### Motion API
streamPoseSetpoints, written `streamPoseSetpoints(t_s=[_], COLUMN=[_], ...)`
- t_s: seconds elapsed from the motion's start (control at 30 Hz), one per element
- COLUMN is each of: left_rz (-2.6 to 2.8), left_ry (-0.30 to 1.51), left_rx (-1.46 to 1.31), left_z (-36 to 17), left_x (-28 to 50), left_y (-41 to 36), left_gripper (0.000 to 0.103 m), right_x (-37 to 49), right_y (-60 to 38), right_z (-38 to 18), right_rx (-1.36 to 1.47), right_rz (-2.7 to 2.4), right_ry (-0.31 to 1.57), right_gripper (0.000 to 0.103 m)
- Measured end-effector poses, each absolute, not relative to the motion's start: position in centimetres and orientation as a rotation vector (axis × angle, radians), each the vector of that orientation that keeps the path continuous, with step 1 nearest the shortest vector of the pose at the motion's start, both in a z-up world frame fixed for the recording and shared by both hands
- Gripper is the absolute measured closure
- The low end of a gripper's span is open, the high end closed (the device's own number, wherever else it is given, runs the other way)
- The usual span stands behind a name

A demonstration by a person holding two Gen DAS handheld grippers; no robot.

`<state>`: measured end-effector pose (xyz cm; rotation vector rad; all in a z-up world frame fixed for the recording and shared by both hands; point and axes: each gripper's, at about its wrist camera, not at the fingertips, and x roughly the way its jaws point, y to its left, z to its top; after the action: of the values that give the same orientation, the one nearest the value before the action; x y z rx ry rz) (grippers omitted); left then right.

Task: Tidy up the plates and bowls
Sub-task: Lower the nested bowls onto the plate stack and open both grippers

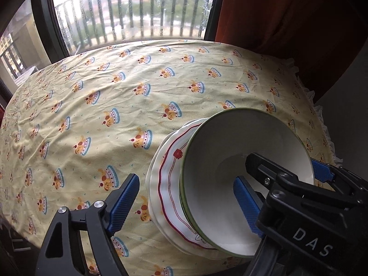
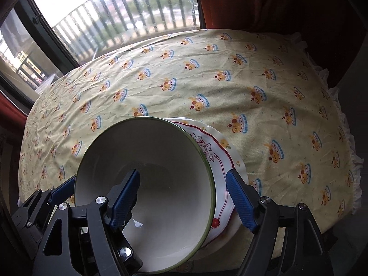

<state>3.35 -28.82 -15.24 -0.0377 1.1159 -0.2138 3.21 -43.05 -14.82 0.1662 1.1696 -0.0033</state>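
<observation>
A white green-rimmed ceramic bowl [image 2: 147, 188] sits stacked on red-trimmed scalloped white plates [image 2: 220, 161] on the yellow-clothed table [image 1: 92, 105], between the left hand-held gripper [image 1: 186, 204] and right hand-held gripper [image 2: 184, 197], both spread wide, gripping nothing.

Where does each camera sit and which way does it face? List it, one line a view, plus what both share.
Left wrist: on the left gripper, looking down at the bowl from its left; own open fingers straddle the bowl's wall.
Right wrist: on the right gripper, looking down from the bowl's right; own open fingers straddle its wall.
Shared: bowl, plates under it, tablecloth, window.
</observation>
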Motion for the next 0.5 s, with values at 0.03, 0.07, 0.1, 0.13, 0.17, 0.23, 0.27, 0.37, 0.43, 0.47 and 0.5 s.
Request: streamPoseSetpoints(t_s=[0.03, 0.07, 0.1, 0.13, 0.17, 0.23, 0.27, 0.37, 0.43, 0.47, 0.5], left_rz=[-0.208, -0.205, -0.208, -0.215, -0.222, -0.236, -0.243, -0.265, -0.274, -0.261, -0.248], left_ry=[1.087, 1.061, 1.035, 1.006, 0.978, 0.935, 0.918, 0.873, 0.843, 0.830, 0.816], left_rx=[-0.038, -0.038, -0.038, -0.041, -0.047, -0.054, -0.056, -0.047, -0.022, -0.005, 0.012], left_z=[-14.7, -14.2, -13.6, -12.9, -12.4, -11.4, -11.0, -10.1, -9.8, -9.7, -9.8], left_x=[3.2, 3.1, 3.0, 2.8, 2.6, 2.3, 2.2, 1.4, 0.6, 0.3, -0.1], left_y=[-28.5, -28.1, -27.7, -27.3, -26.8, -25.8, -25.3, -23.2, -21.8, -20.9, -20.1], left_gripper=[0.016, 0.013, 0.013, 0.012, 0.011, 0.010, 0.010, 0.009, 0.007, 0.005, 0.002], right_x=[3.1, 2.9, 2.7, 2.5, 2.2, 1.6, 1.3, 0.3, -0.4, -0.6, -0.8], right_y=[-43.0, -42.9, -42.7, -42.5, -42.2, -41.4, -40.8, -38.7, -37.1, -36.3, -35.4], right_z=[-14.3, -13.8, -13.1, -12.4, -11.6, -10.1, -9.4, -7.9, -7.5, -7.6, -7.7], right_rx=[0.170, 0.173, 0.171, 0.165, 0.160, 0.144, 0.131, 0.097, 0.088, 0.086, 0.086], right_rz=[-0.029, -0.054, -0.074, -0.094, -0.117, -0.148, -0.160, -0.177, -0.181, -0.181, -0.186], right_ry=[1.162, 1.151, 1.132, 1.108, 1.083, 1.028, 1.007, 0.946, 0.921, 0.920, 0.924], right_gripper=[0.023, 0.023, 0.023, 0.023, 0.023, 0.023, 0.023, 0.023, 0.021, 0.021, 0.020])
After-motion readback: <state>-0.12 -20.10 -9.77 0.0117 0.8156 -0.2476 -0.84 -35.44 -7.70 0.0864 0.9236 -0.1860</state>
